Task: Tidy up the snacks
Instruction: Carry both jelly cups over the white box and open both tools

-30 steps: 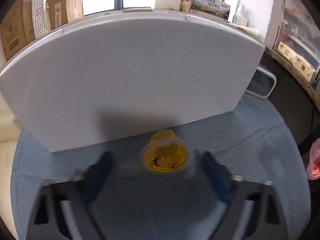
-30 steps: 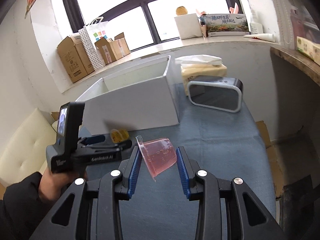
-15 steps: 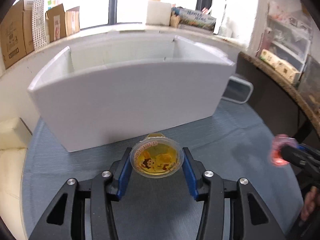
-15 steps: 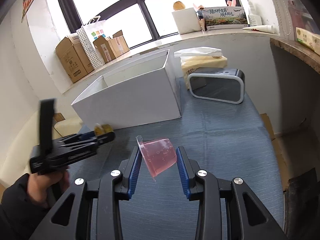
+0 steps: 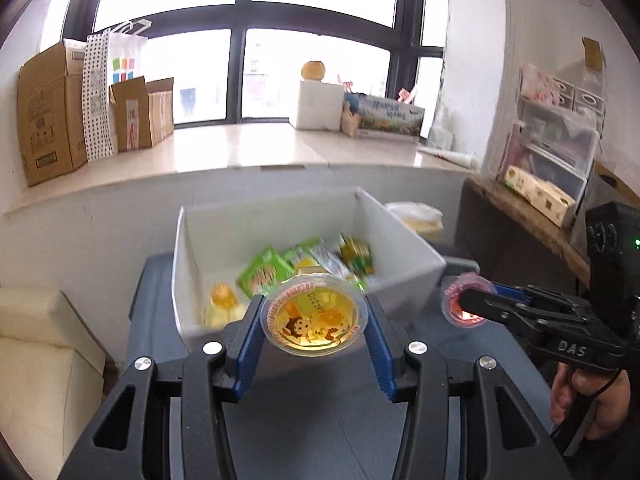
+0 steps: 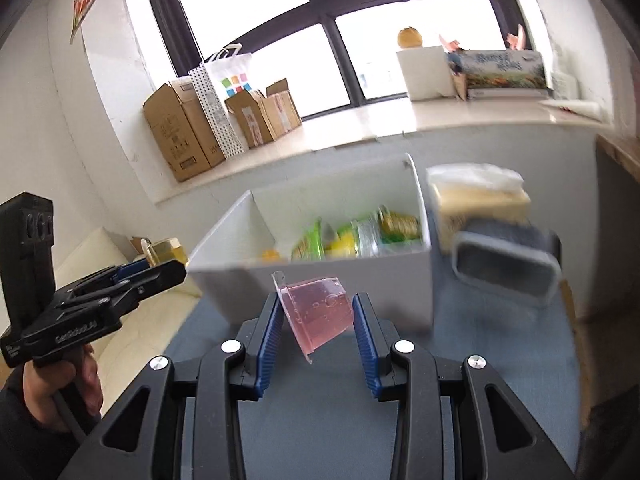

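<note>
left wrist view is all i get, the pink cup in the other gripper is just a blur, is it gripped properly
Observer: Yes. In the right wrist view the right gripper pinches the pink jelly cup by its sides, cup tilted.
Operator: is its lid facing the box
Observer: No, the lid faces left, toward the left gripper.
Operator: anything right of the box i should avoid
Observer: A dark container with a pale rim leans beside the white box, a wrapped yellow block behind it.

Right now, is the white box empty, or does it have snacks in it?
Not empty. The white box holds green snack packets and a yellow jelly cup at one end.
</note>
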Action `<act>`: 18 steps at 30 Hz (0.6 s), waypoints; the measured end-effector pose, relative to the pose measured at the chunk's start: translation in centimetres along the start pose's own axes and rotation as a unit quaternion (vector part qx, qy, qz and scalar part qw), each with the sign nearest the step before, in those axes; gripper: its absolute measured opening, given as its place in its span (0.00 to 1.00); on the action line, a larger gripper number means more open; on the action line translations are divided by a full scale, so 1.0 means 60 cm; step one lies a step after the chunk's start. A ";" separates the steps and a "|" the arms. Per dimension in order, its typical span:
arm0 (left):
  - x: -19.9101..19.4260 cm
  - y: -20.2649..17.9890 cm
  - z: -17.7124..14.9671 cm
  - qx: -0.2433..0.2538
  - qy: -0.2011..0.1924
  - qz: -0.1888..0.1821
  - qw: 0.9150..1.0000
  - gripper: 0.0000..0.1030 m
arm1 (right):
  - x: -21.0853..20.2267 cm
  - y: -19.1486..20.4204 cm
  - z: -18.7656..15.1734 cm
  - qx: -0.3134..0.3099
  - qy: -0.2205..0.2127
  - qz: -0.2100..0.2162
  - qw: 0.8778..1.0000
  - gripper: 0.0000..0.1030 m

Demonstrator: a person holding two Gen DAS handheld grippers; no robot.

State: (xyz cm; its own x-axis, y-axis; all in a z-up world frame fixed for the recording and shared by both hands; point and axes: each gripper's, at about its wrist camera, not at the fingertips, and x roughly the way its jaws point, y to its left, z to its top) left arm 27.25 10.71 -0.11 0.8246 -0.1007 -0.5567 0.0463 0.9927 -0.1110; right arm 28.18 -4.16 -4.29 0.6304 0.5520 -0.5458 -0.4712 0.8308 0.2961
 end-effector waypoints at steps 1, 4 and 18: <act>0.003 0.005 0.011 0.001 -0.002 0.002 1.000 0.51 | 0.011 -0.002 0.013 0.001 0.000 0.002 1.000 0.38; 0.022 0.026 0.042 -0.007 0.001 0.001 1.000 0.51 | 0.038 -0.004 0.047 0.005 0.001 0.000 1.000 0.38; 0.168 0.082 0.058 0.000 0.069 0.048 0.996 1.00 | 0.169 -0.032 0.104 0.004 0.043 -0.056 0.998 0.91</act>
State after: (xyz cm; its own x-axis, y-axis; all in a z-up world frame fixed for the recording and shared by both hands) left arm 37.76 14.81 -3.40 0.7395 -0.0138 -0.6731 -0.0287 0.9982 -0.0520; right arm 39.35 0.27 -5.52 0.6227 0.4484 -0.6412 -0.3958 0.8874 0.2362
